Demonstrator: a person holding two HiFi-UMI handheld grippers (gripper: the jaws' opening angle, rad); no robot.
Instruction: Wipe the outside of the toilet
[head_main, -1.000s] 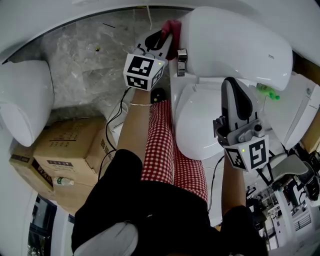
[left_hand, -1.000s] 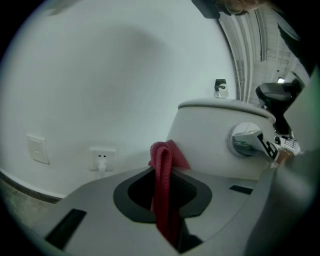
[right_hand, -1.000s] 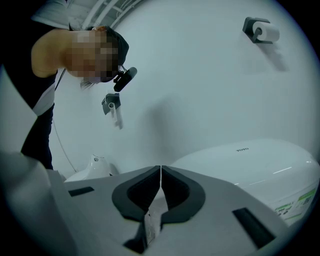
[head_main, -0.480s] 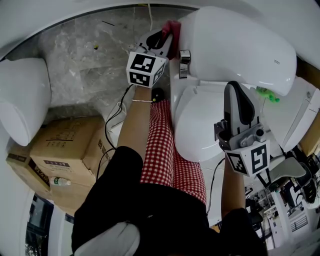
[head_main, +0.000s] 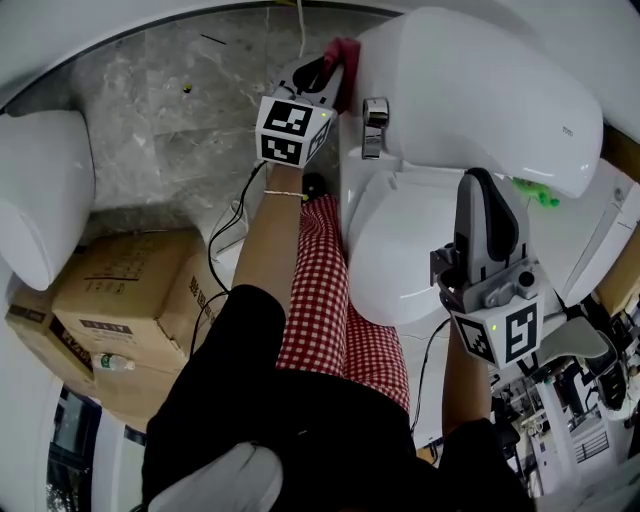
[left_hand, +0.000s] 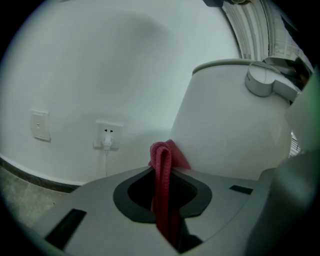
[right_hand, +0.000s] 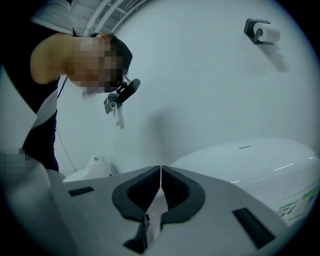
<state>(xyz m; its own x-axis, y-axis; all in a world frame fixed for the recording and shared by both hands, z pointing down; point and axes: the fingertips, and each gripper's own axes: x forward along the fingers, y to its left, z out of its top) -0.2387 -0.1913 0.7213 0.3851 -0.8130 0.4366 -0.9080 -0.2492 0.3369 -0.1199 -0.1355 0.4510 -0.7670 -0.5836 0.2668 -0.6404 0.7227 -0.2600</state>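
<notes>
The white toilet's tank (head_main: 470, 90) is at the top right of the head view, with the closed lid (head_main: 400, 250) below it. My left gripper (head_main: 330, 72) is shut on a pink cloth (head_main: 346, 52) and presses it against the tank's left side, just above the chrome flush lever (head_main: 373, 115). In the left gripper view the cloth (left_hand: 161, 157) stands folded between the jaws and touches the tank (left_hand: 230, 140). My right gripper (head_main: 478, 185) hovers over the lid's right part, shut on nothing; its jaw tips meet (right_hand: 160, 170) before the toilet (right_hand: 250, 160).
Cardboard boxes (head_main: 130, 300) and a plastic bottle (head_main: 115, 363) lie on the floor at the left, beside another white fixture (head_main: 40, 190). Cables (head_main: 235, 230) run along the floor. A wall socket (left_hand: 107, 140) sits left of the tank. A paper holder (right_hand: 262, 31) hangs on the wall.
The left gripper stays against the tank's side with the cloth, edging slightly up. The right gripper has drifted a little to the right over the lid.
</notes>
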